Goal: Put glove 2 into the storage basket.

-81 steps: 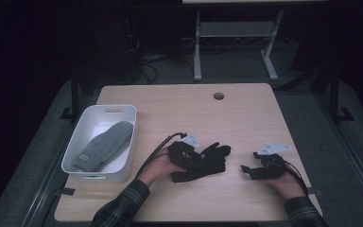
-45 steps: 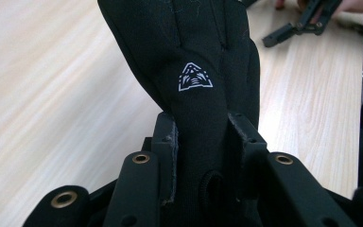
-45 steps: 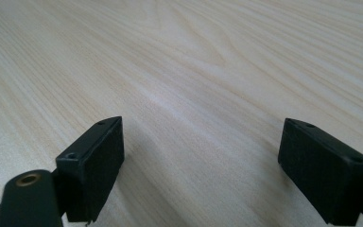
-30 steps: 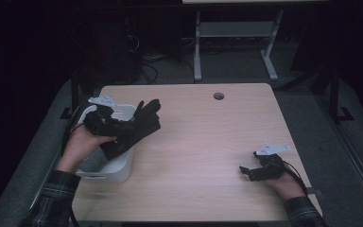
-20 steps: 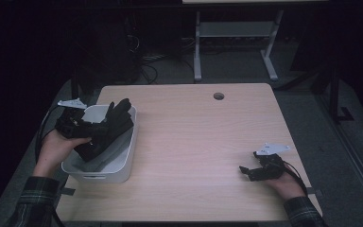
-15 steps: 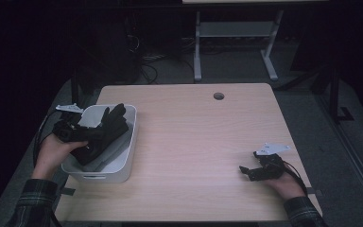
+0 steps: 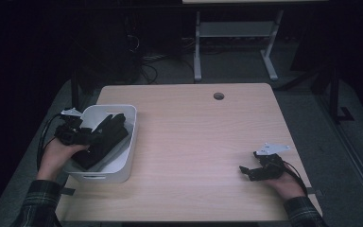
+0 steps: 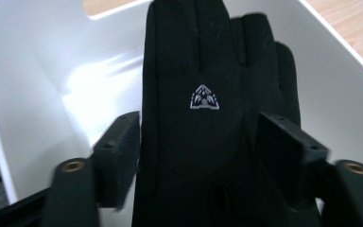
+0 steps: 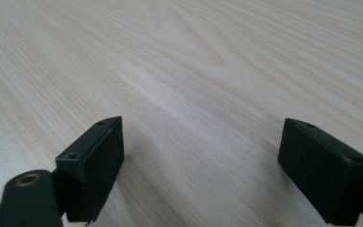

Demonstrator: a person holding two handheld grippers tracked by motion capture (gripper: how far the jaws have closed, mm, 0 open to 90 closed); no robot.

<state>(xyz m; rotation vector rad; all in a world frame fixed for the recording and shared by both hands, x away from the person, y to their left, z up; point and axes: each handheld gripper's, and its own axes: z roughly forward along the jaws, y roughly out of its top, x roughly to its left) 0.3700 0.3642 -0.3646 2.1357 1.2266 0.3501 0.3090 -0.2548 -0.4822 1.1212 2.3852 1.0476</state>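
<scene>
**Now the glove hangs between parted jaws, over the bin**

Broadly, the wooden table (image 7: 203,142) fills the room's middle, bare but for a white bin (image 7: 123,156) at about nine o'clock on its top and a small round hole (image 7: 219,96) near twelve. Inside that bin lies the black glove (image 7: 101,139), draped over a grey thing beneath it that I cannot make out.

From the left gripper view the glove (image 8: 203,118) runs straight ahead between the jaws, cuff nearest, fingers pointing to twelve o'clock toward the bin's far wall (image 8: 52,56). Its long axis follows the gripper's own line. The left gripper (image 7: 86,138) has just been opening: the pads (image 8: 118,151) stand off the cloth on either side, so I judge the glove let go, resting in the bin.

Over at four o'clock the right gripper (image 7: 246,172) rests low on the table with its jaws spread wide, nothing between them. The left hand (image 7: 59,153) is far nearer the glove; pulling back toward six o'clock would clear it.
</scene>
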